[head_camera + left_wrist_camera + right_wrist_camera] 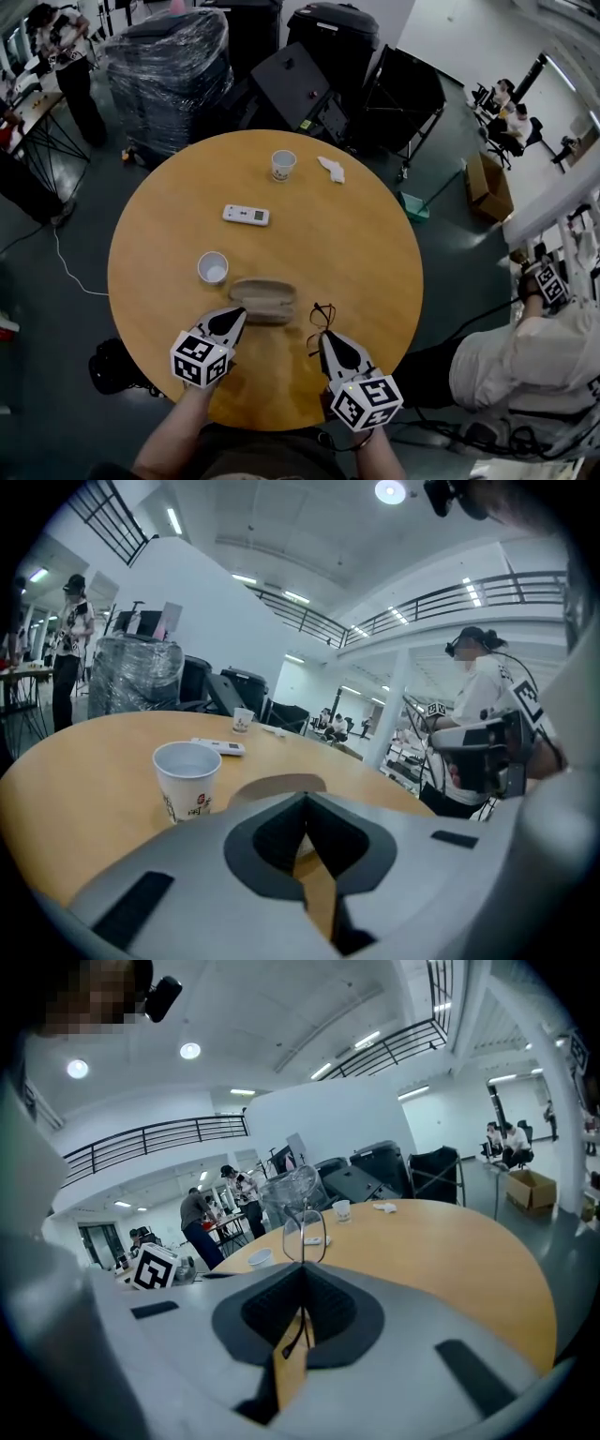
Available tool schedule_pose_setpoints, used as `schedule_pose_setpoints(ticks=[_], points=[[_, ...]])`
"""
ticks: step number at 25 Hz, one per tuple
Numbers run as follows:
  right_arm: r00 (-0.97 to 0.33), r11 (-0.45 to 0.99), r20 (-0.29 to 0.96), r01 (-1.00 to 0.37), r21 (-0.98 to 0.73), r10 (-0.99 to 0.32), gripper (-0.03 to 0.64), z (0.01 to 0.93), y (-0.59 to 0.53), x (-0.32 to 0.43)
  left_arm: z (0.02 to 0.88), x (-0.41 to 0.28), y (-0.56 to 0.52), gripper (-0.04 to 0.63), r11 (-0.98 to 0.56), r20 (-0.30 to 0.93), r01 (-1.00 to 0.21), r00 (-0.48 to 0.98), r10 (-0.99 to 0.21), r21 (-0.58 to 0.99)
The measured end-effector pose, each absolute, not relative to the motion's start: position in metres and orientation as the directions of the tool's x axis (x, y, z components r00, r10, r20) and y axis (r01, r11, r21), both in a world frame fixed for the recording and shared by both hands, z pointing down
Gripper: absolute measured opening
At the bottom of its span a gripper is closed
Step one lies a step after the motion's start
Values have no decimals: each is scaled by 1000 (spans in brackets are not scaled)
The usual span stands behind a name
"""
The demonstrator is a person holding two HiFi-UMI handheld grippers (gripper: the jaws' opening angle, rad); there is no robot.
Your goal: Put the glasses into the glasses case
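Head view: tan oblong glasses case point(263, 300) on the round wooden worktop point(356, 234), apparently closed. Left gripper point(240, 314) at the case's near-left end. Thin black-framed glasses point(322, 317) just right of the case, in the right gripper point(324, 336).
Left gripper view: jaws together, empty.
Right gripper view: jaws clamped on a glasses temple.
Opening and insertion remain.

On the table point(375, 272), the glasses case point(263, 300) lies toward the near edge. One cup point(213, 267) stands just behind it to the left. The remote point(246, 215) lies farther back. A second cup point(283, 165) and a tissue point(331, 168) to its right sit near the far edge. The glasses point(322, 317) stand right of the case in the right gripper point(325, 337). The left gripper point(236, 317) is just beside the case's left end.
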State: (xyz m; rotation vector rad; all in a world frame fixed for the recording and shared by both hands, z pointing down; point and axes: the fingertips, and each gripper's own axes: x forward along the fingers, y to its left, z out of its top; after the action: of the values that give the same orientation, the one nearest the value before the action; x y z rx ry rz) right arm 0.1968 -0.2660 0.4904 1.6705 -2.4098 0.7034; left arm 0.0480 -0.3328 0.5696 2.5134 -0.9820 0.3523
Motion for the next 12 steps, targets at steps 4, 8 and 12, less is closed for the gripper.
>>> schedule_pose_setpoints(ticks=[4, 8, 12], points=[[-440, 354, 369, -893, -277, -819, -11, 494, -280, 190, 584, 47, -341, 6, -636, 414, -712, 696, -586, 298], [-487, 418, 389, -873, -252, -782, -11, 499, -288, 182, 589, 46, -344, 6, -624, 409, -715, 696, -590, 316], [-501, 439, 409, -866, -241, -763, -11, 504, -294, 178, 591, 47, -342, 6, -633, 407, -706, 705, -581, 319]])
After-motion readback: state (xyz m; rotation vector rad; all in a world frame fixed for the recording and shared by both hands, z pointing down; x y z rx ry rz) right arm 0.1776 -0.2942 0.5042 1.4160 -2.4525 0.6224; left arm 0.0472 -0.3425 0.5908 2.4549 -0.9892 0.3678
